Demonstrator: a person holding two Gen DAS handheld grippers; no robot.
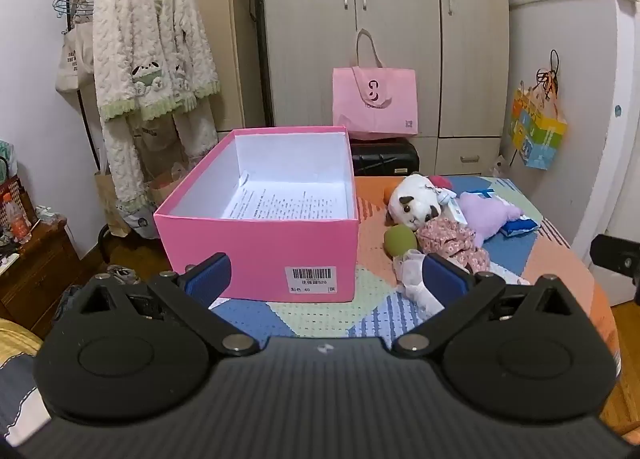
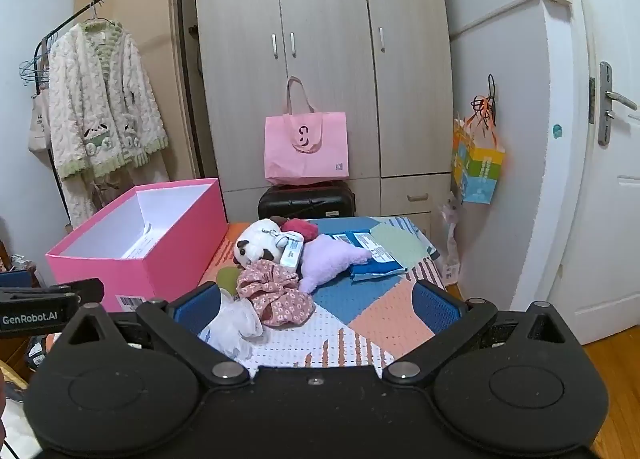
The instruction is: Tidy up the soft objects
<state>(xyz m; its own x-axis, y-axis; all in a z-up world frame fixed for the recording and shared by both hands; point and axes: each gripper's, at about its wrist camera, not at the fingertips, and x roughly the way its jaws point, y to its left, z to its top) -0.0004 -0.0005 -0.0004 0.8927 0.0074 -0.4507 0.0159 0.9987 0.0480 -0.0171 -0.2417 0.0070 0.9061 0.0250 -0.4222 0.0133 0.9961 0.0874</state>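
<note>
My left gripper (image 1: 326, 279) has its jaws fully spread and grips nothing; the near wall of the pink box (image 1: 260, 247) shows between them. The box stands open on the patchwork mat (image 1: 332, 311), with a printed sheet (image 1: 280, 203) lying on its floor. My right gripper (image 2: 318, 305) is likewise fully spread and empty. It is aimed at the pile of soft objects to the right of the box. In that pile, a white cloth (image 2: 236, 323) lies nearest, just beside my left pad. A pink floral fabric (image 2: 276, 291) touches it from behind. A panda plush (image 2: 256, 245) rests on top, a green ball (image 2: 227, 279) sits beside it, and a purple star cushion (image 2: 332, 259) lies to its right, next to blue packets (image 2: 372, 259)
</note>
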